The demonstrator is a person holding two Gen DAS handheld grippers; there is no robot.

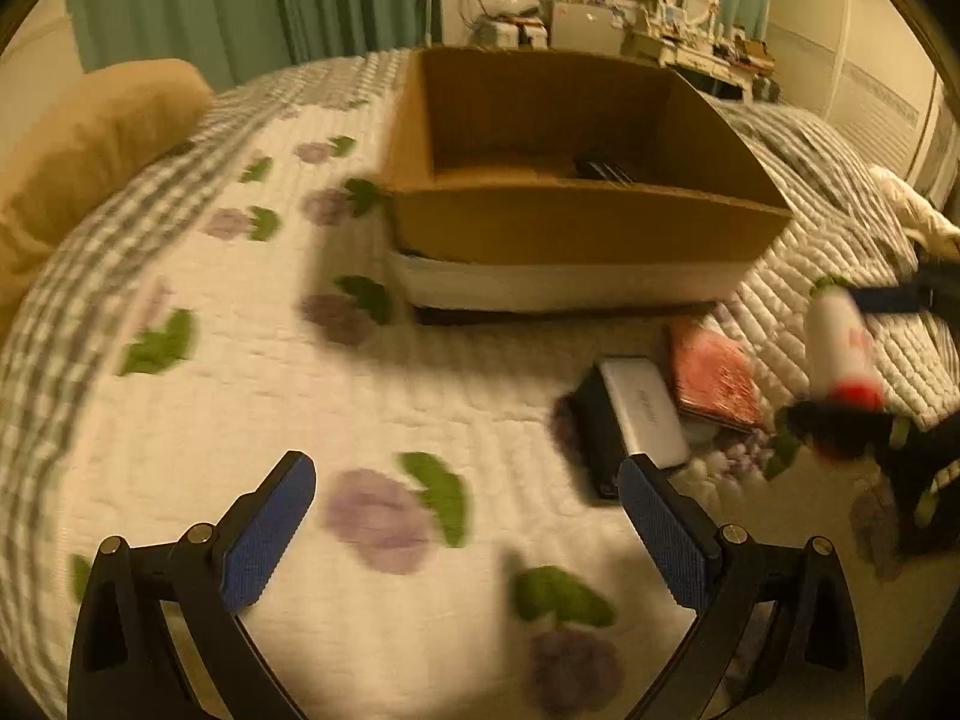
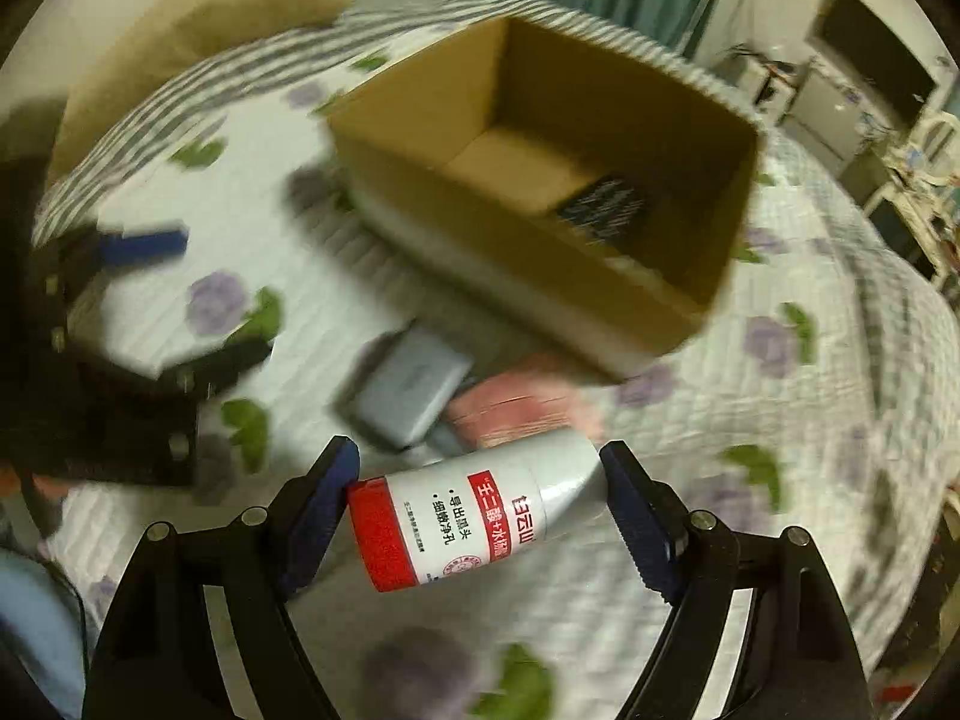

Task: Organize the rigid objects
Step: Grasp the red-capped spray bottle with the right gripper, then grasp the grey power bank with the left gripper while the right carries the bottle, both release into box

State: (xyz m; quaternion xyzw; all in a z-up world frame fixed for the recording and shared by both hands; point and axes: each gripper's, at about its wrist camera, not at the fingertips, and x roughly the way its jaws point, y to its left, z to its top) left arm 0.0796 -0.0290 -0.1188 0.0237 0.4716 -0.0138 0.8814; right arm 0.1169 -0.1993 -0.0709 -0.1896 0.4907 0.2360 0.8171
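My right fingers (image 2: 480, 501) pinch a white bottle (image 2: 474, 519) above the quilted bed (image 1: 252, 360); my left fingers (image 1: 468, 525) are spread.

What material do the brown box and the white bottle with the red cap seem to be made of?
Box: plain corrugated cardboard, matte brown, with thin folded walls.
Bottle, held between the right gripper's fingers: probably plastic, smooth and slightly glossy, with a printed red label; the cap looks matte. Glass cannot be excluded.

Blurred dark object (image 2: 603, 210) inside box (image 2: 606, 324)
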